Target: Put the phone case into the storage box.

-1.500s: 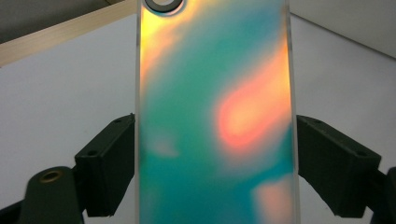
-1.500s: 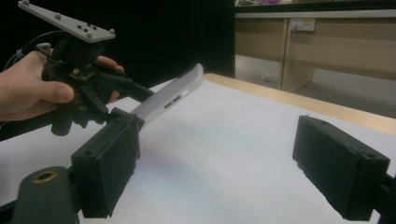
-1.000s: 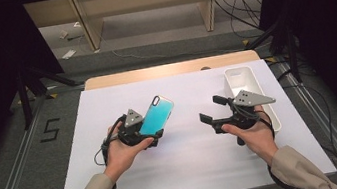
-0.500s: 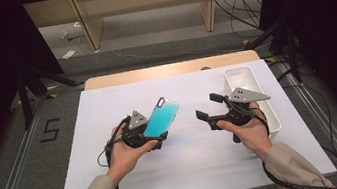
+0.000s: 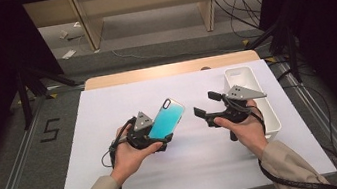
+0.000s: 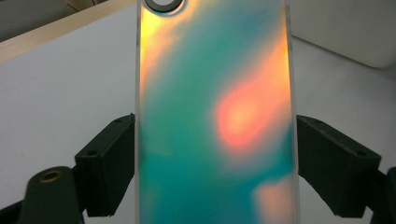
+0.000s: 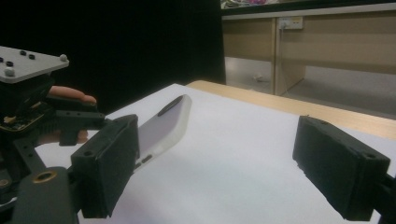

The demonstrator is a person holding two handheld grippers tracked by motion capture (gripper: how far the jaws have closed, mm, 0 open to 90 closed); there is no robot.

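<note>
The left gripper point(image 5: 158, 135) pinches a phone case point(image 5: 165, 119) across its width, one black jaw on each long edge, as the left gripper view shows. The case point(image 6: 215, 116) has an iridescent teal and orange back and a clear rim, with a round camera opening at its far end. In the high view it is held above the white table cover point(image 5: 108, 108), left of centre, its long axis running from near left to far right and the camera end pointing away from the person and up. In the right gripper view the case point(image 7: 163, 126) rises at a slant off the table.

The right gripper point(image 5: 206, 105) is held to the right of the case, apart from it, its jaws spread wide with nothing between them, aimed left toward the case. Just right of it, a white rectangular tray point(image 5: 264, 105) lies by the cover's right edge.
</note>
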